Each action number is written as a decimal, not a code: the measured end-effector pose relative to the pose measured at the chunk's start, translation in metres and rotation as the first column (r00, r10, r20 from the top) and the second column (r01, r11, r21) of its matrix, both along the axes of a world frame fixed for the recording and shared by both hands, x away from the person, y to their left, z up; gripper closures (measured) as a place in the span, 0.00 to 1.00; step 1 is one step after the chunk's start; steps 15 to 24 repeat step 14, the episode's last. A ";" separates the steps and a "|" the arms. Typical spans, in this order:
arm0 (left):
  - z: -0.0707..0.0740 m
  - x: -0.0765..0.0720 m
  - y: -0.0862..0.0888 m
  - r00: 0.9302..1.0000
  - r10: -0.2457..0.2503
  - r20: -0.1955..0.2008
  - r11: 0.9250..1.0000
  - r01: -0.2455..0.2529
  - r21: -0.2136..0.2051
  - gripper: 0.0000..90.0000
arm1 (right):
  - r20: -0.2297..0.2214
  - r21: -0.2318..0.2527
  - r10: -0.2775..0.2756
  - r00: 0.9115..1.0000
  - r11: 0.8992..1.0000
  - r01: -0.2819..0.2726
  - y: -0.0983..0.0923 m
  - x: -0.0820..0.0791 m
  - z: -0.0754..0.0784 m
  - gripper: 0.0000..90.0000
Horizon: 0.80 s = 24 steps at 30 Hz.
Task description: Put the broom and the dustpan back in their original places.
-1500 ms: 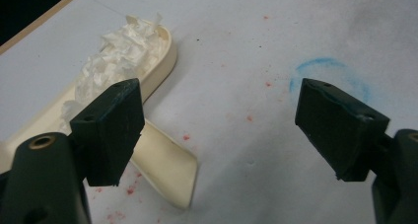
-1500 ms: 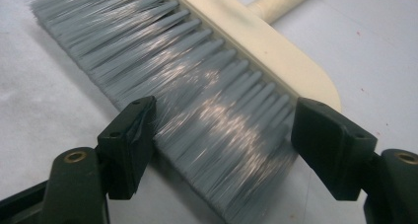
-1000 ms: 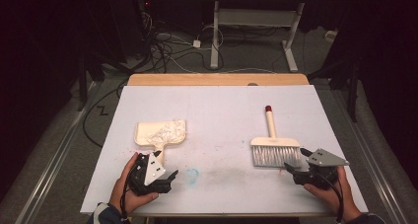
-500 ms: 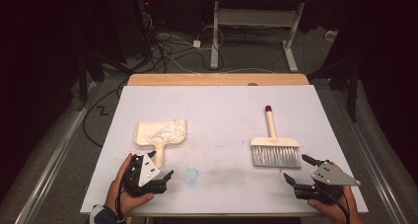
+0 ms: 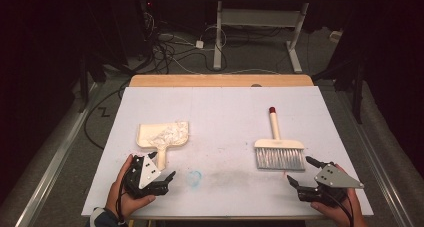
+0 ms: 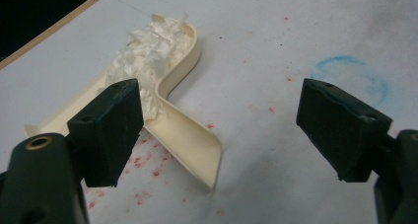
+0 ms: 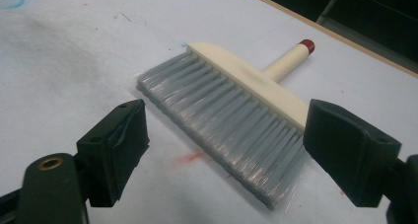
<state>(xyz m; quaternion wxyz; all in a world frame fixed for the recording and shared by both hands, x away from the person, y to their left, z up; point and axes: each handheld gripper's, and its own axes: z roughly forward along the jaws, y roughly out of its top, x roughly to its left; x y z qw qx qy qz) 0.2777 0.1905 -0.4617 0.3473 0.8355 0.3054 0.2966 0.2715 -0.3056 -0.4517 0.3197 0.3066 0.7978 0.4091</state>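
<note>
Two grippers are seen at the table's (image 5: pixel 220 102) near edge in the high view: the left gripper (image 5: pixel 159 175) just short of the dustpan (image 5: pixel 163 135), the right gripper (image 5: pixel 304 171) just short of the brush (image 5: pixel 278 152). In the left gripper view, wide, empty jaws are held over the cream dustpan's (image 6: pixel 187 135) handle; white scraps (image 6: pixel 148 51) fill it. In the right gripper view, jaws just opened wide and empty are held before the grey-bristled, red-tipped brush (image 7: pixel 231 105).

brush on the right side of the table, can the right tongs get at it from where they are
Probably yes. The right tongs stand open, just short of the brush, whose bristles point toward them, and bare table lies between with nothing in the way.
</note>
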 end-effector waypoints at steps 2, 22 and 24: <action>0.000 0.000 0.000 1.000 -0.001 0.001 1.000 0.001 0.002 0.19 | 0.000 -0.001 0.001 1.000 1.000 -0.001 0.000 0.001 0.000 0.20; 0.000 0.002 -0.001 1.000 0.005 -0.005 1.000 -0.005 0.000 0.19 | 0.010 -0.002 -0.001 1.000 1.000 0.001 -0.001 0.001 0.001 0.20; 0.000 0.002 -0.001 1.000 0.005 -0.005 1.000 -0.005 0.000 0.19 | 0.010 -0.002 -0.001 1.000 1.000 0.001 -0.001 0.001 0.001 0.20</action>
